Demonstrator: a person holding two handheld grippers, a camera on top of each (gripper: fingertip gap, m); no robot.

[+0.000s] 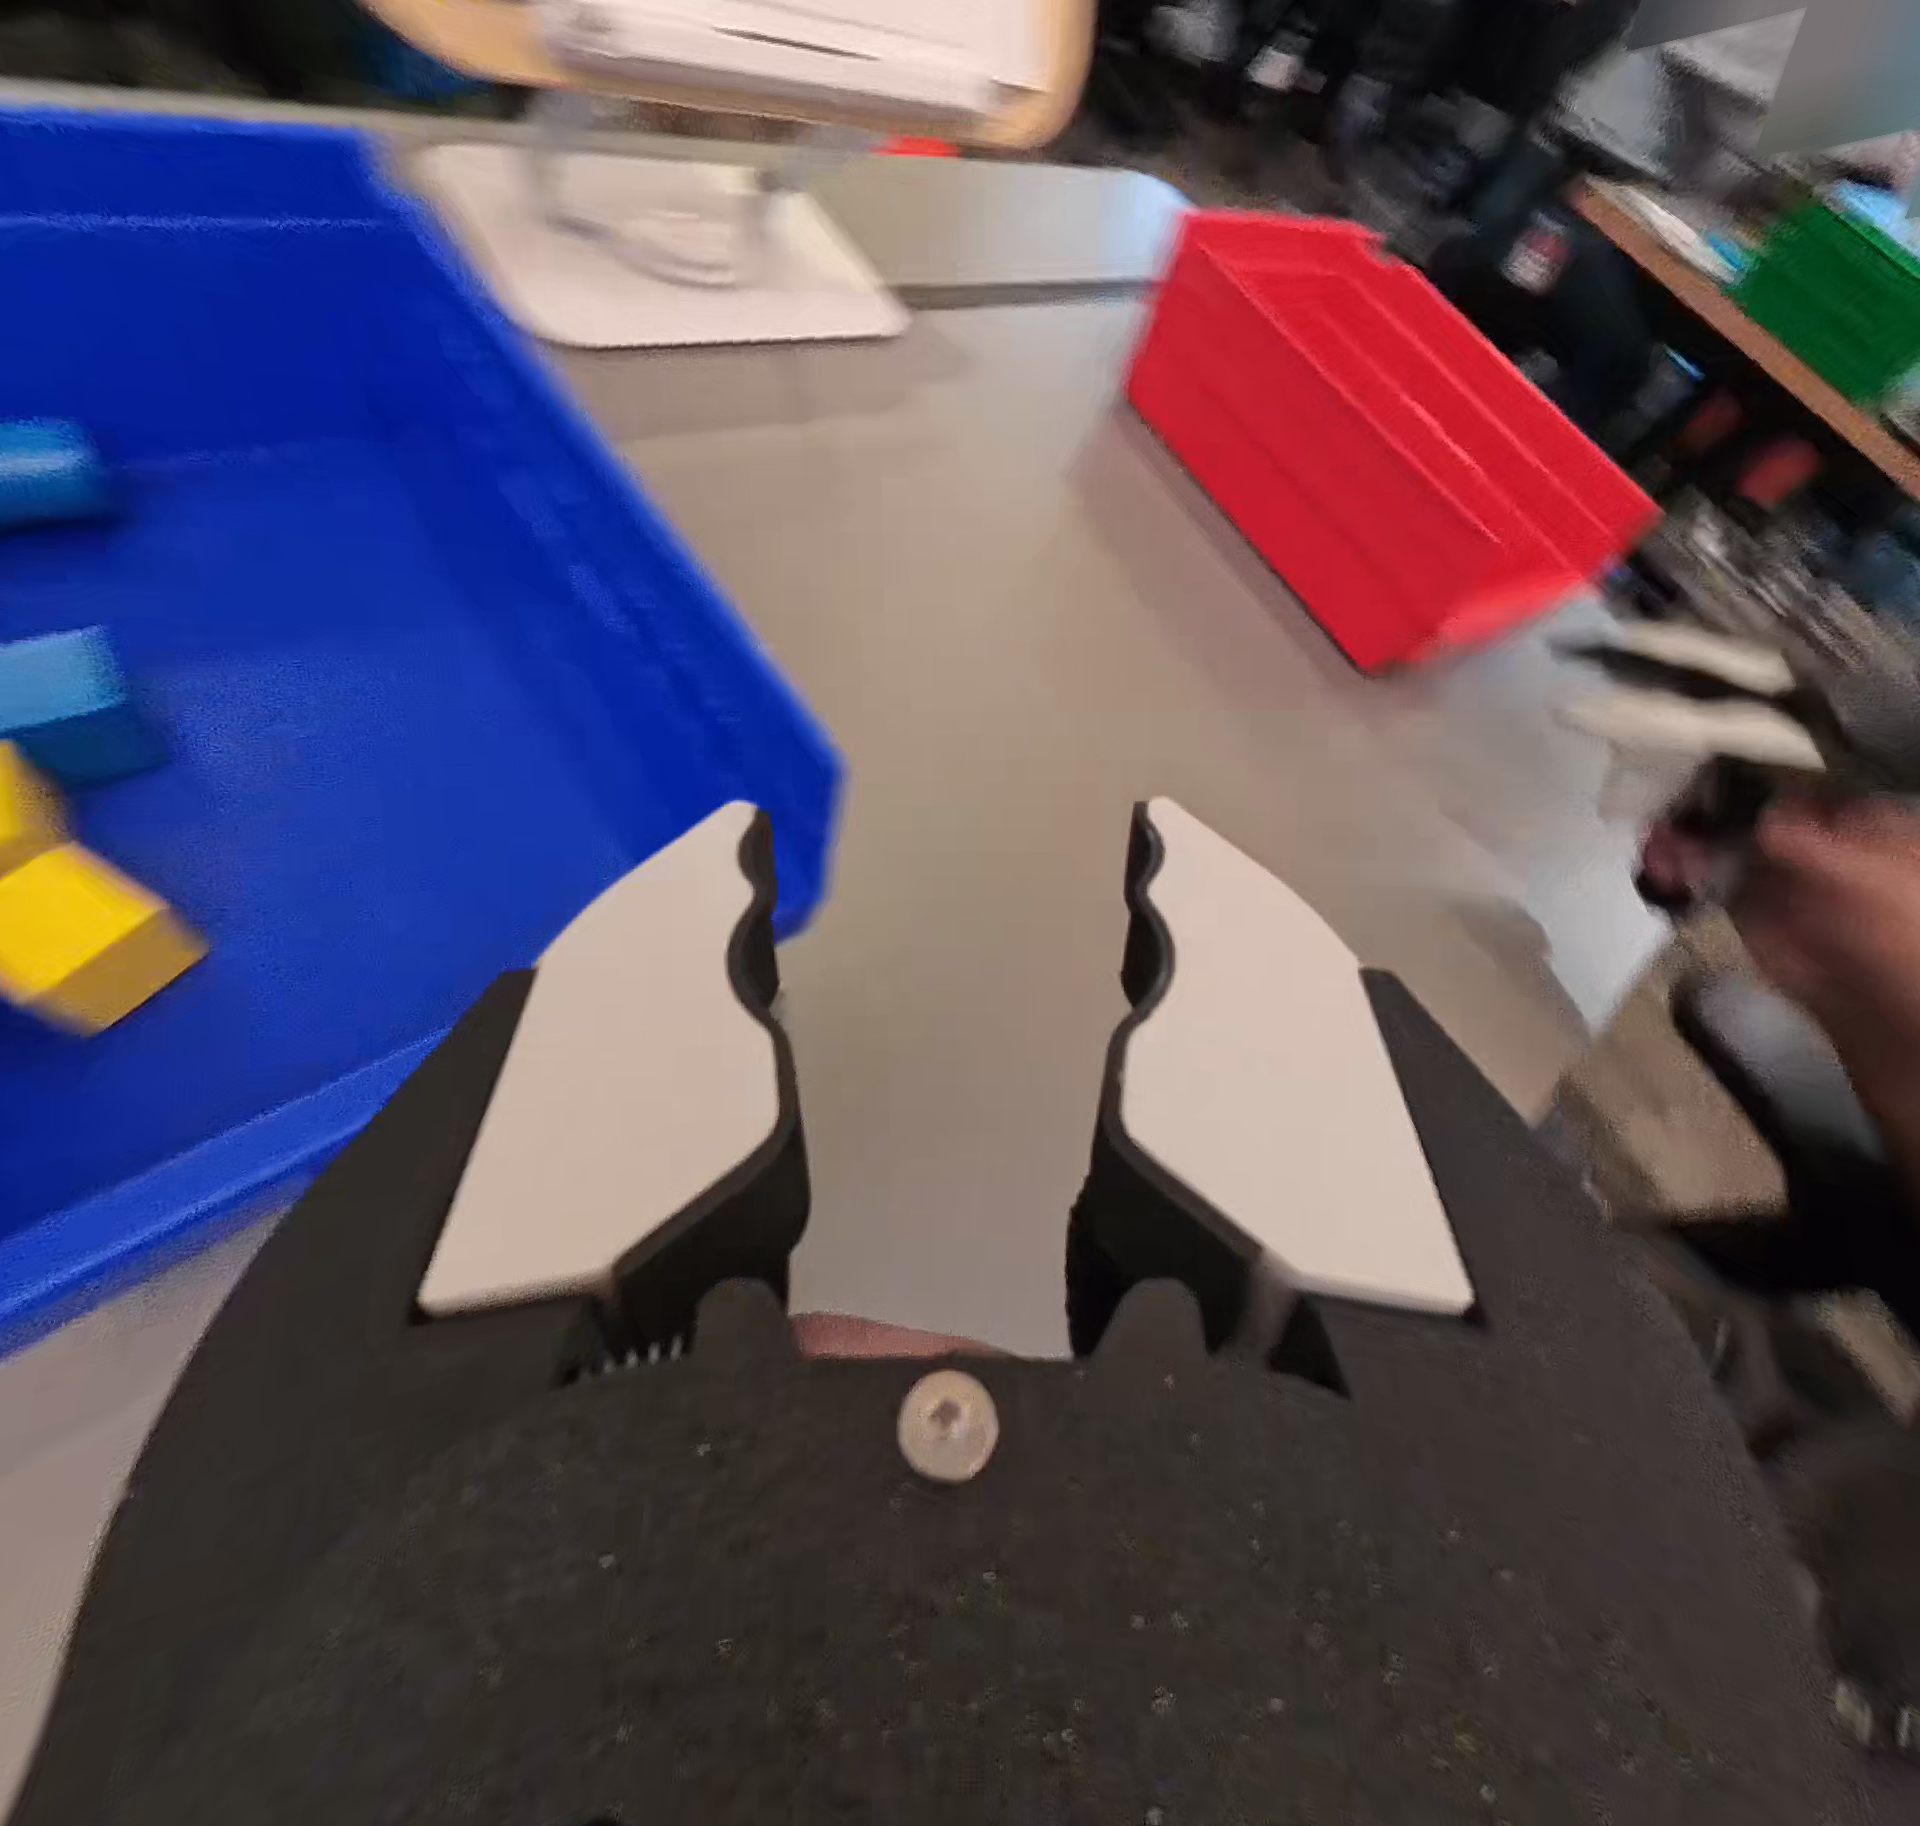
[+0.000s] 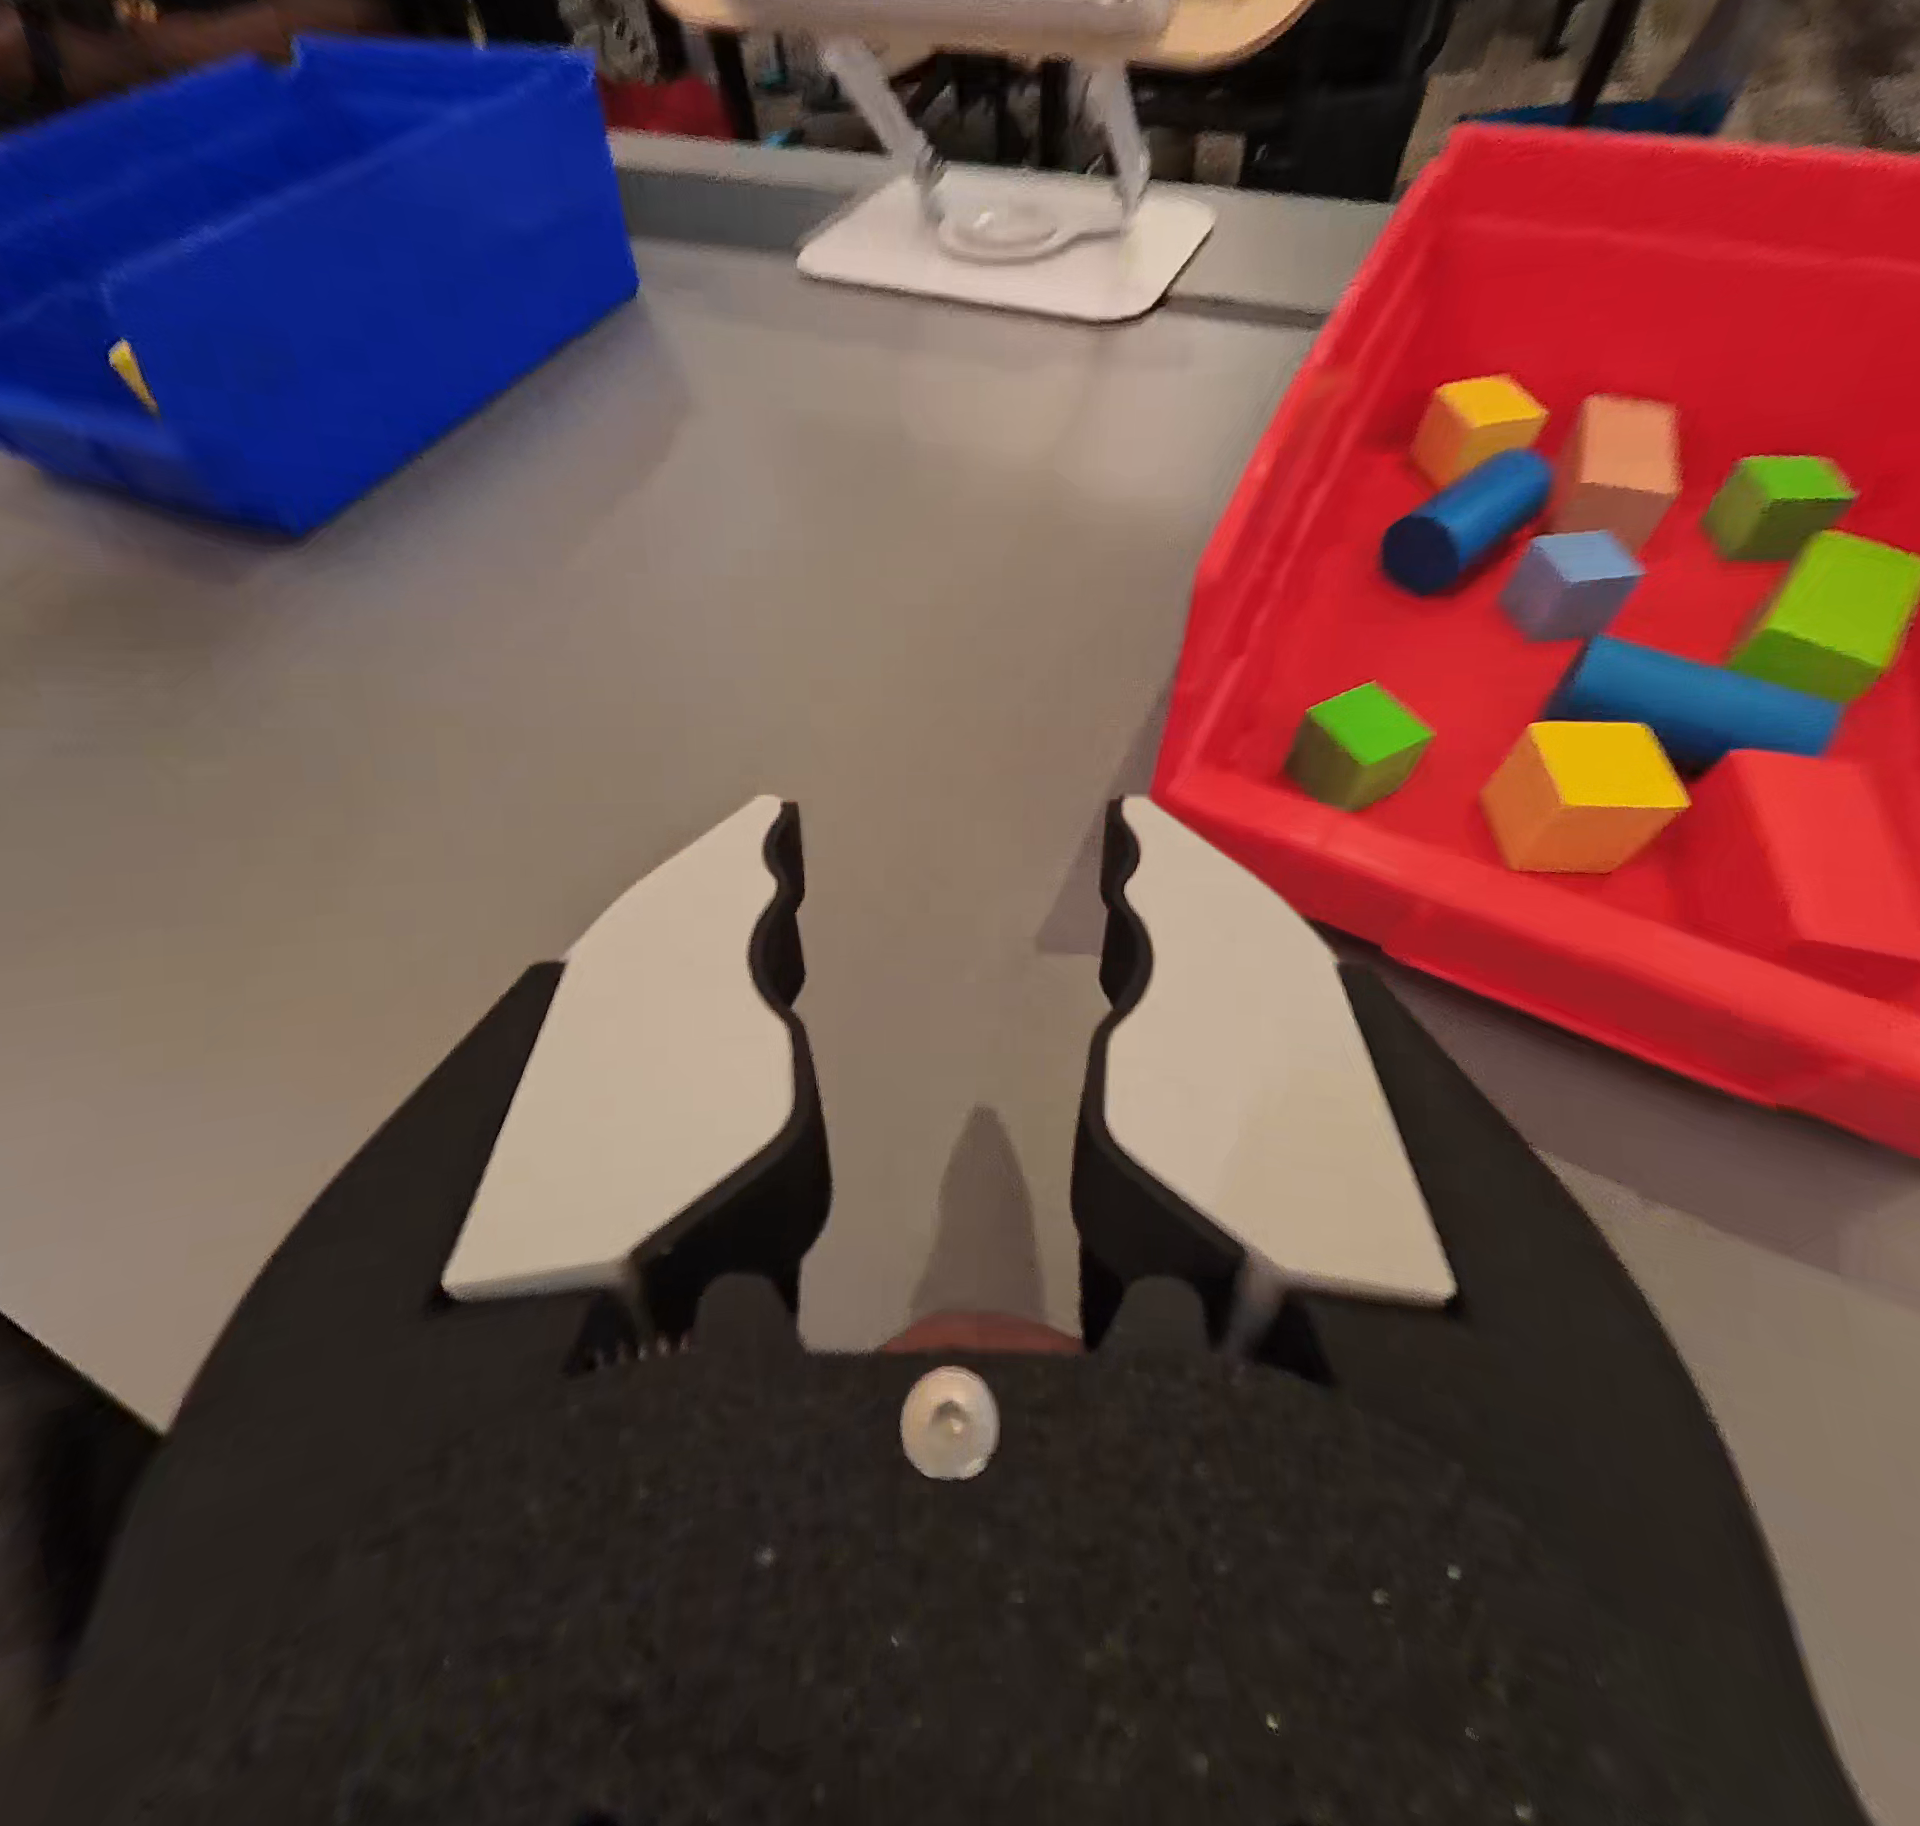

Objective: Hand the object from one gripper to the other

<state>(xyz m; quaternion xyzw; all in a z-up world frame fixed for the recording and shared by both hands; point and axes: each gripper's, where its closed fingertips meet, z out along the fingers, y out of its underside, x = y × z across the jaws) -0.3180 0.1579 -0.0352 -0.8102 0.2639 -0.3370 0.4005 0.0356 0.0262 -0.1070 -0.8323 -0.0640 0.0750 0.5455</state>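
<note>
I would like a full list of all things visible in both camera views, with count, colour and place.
Red bin: one, table right.
Blocks in it: about eleven; green cubes, orange-yellow cubes, blue cylinders, others.
Blue bin: one, table left; holds yellow block and blue blocks.
White stand: one, table rear, carrying a board.
Table: grey.
Green bin: background, blurred.
Left gripper: open, empty.
Right gripper: open, empty.

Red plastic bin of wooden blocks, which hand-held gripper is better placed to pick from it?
Right. The right hand-held gripper is open, empty, beside the red plastic bin; the left hand-held gripper sits by the blue plastic bin.
</note>
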